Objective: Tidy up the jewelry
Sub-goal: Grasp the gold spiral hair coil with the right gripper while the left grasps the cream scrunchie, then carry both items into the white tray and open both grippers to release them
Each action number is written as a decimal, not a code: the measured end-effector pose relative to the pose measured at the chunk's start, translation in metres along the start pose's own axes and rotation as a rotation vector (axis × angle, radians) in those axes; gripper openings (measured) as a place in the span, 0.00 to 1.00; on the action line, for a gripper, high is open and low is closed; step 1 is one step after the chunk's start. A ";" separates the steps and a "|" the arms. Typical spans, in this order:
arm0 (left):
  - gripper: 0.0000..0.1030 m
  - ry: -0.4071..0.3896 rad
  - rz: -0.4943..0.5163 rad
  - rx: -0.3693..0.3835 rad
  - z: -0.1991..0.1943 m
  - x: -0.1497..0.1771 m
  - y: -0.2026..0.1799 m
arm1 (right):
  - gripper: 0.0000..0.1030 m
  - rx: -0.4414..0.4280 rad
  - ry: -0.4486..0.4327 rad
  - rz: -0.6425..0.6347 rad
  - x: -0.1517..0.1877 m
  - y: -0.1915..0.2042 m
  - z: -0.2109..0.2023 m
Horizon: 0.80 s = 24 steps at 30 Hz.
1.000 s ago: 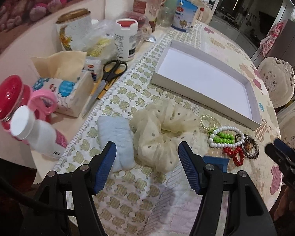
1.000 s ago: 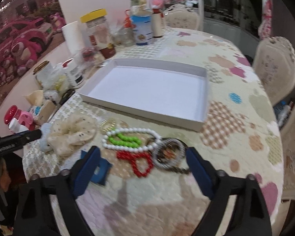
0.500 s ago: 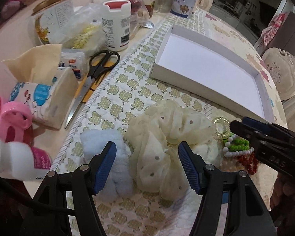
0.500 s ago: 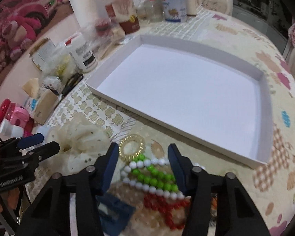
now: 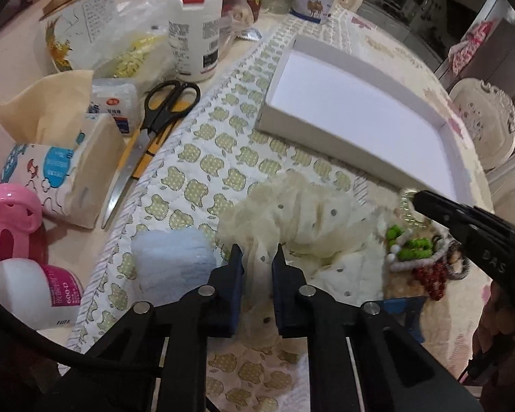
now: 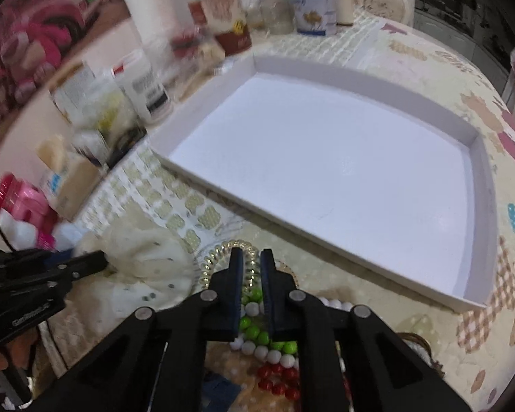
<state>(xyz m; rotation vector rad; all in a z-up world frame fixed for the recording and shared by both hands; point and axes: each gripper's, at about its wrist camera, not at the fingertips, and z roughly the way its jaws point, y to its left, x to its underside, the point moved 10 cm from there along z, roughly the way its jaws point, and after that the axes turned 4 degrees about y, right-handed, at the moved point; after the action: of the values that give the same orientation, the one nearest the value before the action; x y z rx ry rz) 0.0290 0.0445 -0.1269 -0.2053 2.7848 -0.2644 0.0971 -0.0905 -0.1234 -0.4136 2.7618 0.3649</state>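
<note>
My left gripper (image 5: 257,255) is shut on the near edge of a cream dotted scrunchie (image 5: 302,209), which lies on the quilted cloth. My right gripper (image 6: 250,257) is shut on a gold spiral hair tie (image 6: 219,257); the tie also shows in the left wrist view (image 5: 405,202). Behind the right fingers lie green (image 6: 254,329), white (image 6: 271,353) and red (image 6: 278,377) bead bracelets. A white shallow box (image 6: 326,168) lies open just beyond, with nothing in it. A pale blue pad (image 5: 175,254) lies left of the scrunchie.
Along the table's left edge stand a tissue pack (image 5: 61,168), black scissors (image 5: 161,110), a white bottle (image 5: 195,34), a tin (image 5: 75,24), a pink container (image 5: 7,219) and jars. A blue clip (image 5: 405,312) lies near the beads. A chair (image 5: 484,116) stands at right.
Both grippers have gone from wide open to shut: the left closed on the scrunchie after moving forward, the right dropped toward the table and closed on the gold hair tie.
</note>
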 end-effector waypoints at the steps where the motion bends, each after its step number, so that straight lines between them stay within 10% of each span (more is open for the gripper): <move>1: 0.13 -0.008 -0.005 0.006 -0.005 -0.001 -0.001 | 0.10 -0.002 -0.016 0.006 -0.001 -0.001 -0.007; 24: 0.13 -0.223 0.063 0.048 -0.096 -0.090 -0.061 | 0.10 0.027 -0.183 0.097 -0.004 -0.044 -0.102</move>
<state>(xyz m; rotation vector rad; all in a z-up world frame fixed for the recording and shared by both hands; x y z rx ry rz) 0.0868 0.0159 0.0027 -0.1263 2.5564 -0.2739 0.0867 -0.1602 -0.0372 -0.2270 2.6101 0.3686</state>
